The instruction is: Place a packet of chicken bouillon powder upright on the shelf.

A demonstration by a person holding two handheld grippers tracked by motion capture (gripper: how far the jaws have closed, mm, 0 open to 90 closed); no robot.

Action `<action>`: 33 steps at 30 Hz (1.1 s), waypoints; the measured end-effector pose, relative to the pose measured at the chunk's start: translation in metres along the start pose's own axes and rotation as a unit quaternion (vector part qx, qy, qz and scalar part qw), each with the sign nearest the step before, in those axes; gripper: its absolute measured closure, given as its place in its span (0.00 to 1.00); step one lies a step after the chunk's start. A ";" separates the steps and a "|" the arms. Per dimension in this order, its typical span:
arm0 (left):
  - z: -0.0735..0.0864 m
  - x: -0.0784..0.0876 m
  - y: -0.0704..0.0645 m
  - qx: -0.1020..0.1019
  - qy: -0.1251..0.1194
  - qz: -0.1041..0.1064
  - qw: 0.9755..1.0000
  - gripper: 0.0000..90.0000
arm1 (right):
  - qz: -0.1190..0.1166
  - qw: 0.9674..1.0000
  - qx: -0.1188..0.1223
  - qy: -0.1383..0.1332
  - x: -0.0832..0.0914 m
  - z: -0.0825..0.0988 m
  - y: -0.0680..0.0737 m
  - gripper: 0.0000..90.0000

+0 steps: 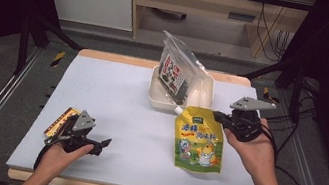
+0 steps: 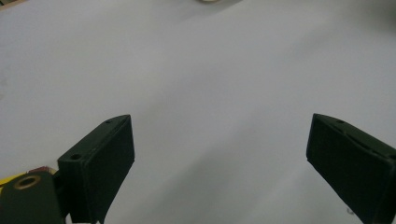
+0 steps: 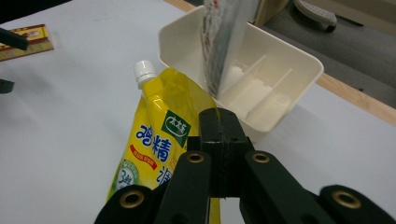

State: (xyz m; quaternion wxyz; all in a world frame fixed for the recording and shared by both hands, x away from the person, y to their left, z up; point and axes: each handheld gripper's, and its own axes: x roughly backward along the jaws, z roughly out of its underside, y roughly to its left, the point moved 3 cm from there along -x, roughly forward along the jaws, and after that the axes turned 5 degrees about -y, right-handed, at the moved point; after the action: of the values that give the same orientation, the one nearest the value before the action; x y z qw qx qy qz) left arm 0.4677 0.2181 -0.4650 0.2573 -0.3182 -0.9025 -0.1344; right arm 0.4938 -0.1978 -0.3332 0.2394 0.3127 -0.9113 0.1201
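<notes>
Right tool point(image 3: 219, 154) hides pouch point(image 3: 154, 154) edge; bin point(image 3: 299, 65) packet point(image 3: 224, 37) top cropped

Yellow pouch point(image 1: 199, 139) with white cap, cream bin point(image 1: 206, 87), grey-blue mat point(image 1: 120, 100)

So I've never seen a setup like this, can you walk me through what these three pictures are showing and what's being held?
A person sits at a table holding a hand-operated clamp tool in each hand. One picture looks down from above; the other two come from small cameras riding on each tool, looking along its black jaws. The left gripper is open and empty, over bare tabletop. The right gripper has its jaws shut at the edge of a yellow pouch with a white cap; it appears to pinch it, though the contact is hard to see. Behind it, a cream tray holds a clear snack bag standing upright. A flat red-and-yellow packet lies by the left hand.
</notes>
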 end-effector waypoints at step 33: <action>-0.105 0.035 -0.019 -0.138 0.025 0.132 0.981 0.18 | -0.094 0.980 0.175 -0.009 -0.037 -0.064 0.102 1.00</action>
State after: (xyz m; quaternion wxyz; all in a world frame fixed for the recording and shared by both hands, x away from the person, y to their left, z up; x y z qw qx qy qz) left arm 0.4716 0.1786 -0.3600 0.2494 -0.4635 -0.8185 -0.2302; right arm 0.4779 -0.0762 -0.3045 0.1832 0.4356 -0.8445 0.2521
